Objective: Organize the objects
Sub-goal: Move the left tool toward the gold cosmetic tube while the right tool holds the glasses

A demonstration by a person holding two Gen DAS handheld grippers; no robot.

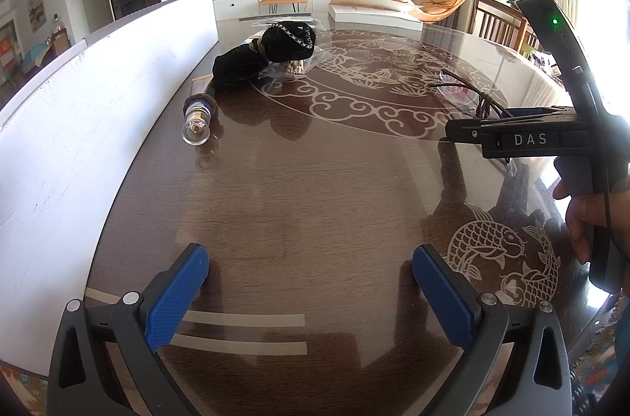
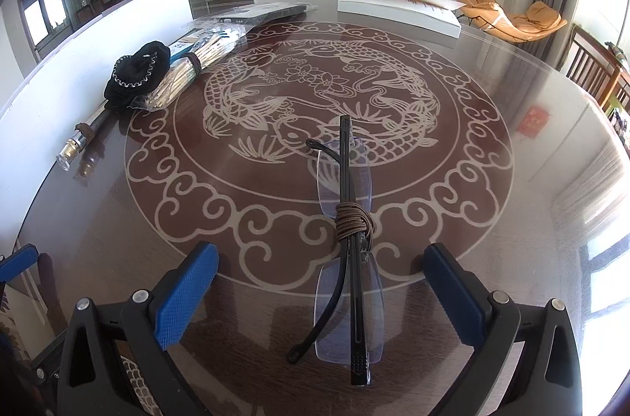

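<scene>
Two wide-spread blue-padded grippers, left empty, right straddling folded, cord-bound rimless glasses on glossy table.

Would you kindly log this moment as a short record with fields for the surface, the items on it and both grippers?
surface: round table with fish pattern under glass
glasses: folded, bound with a brown cord, lying between the right gripper's open jaws, untouched
right gripper: open
left gripper: open, nothing between its jaws
black pouch: at the table's left edge, on a plastic-wrapped bundle
metal tube: beside the white board
</scene>
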